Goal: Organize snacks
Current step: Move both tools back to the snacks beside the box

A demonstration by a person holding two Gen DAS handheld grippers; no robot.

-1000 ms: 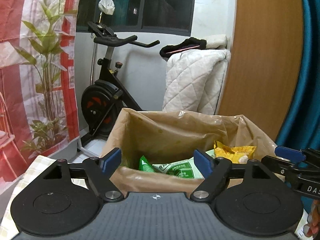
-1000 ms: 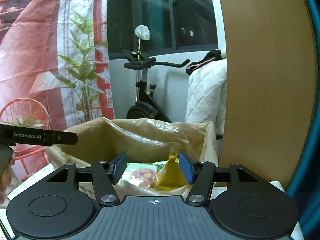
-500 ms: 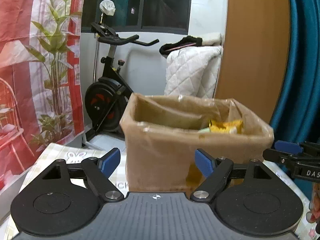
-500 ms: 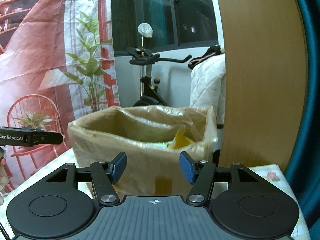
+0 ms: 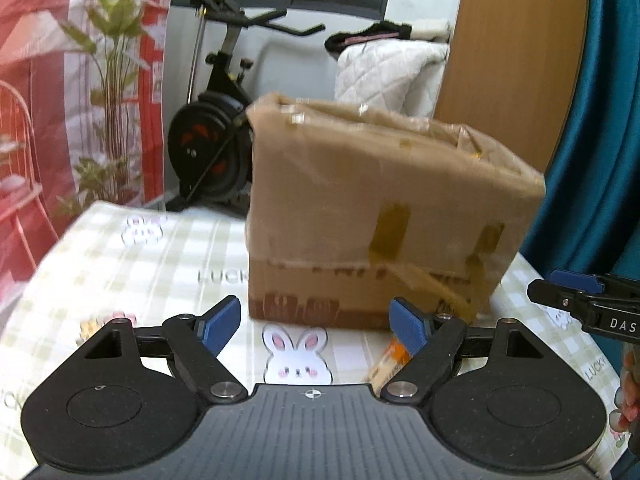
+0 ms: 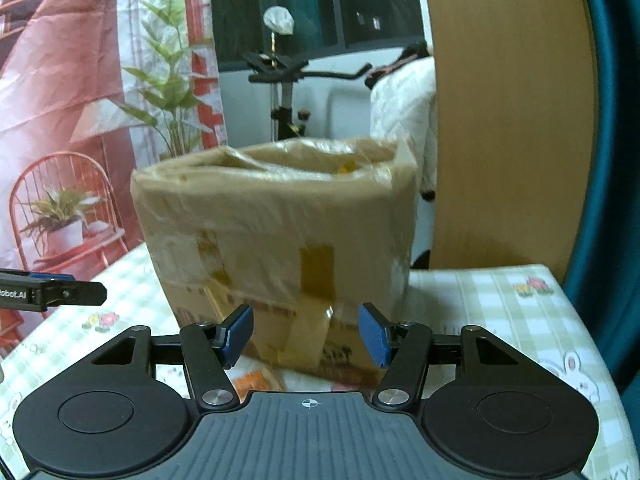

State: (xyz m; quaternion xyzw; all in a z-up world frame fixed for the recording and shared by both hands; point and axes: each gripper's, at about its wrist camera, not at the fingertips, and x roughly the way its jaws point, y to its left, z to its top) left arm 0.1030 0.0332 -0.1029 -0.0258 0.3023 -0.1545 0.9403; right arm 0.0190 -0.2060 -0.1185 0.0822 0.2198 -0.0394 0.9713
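Where both wrist views face the bench (image 5: 120, 256), one cardboard box (image 5: 384, 216) stands toward its far edge, wrapped in brown plastic and patched with tape. Two tools appear: the left tool (image 5: 316, 324) and the right tool (image 6: 306, 334), each with its blue pads spread wide and nothing held between them. One orange snack packet (image 5: 390, 362) lies on the bench just before the box's near face, seen also in the right wrist view (image 6: 256, 384). A yellow snack (image 6: 346, 168) barely shows over the box rim. Compared with one second earlier, both tools have drawn back and lowered; the box interior, then open to view with green and yellow packets, is now hidden behind its front wall.
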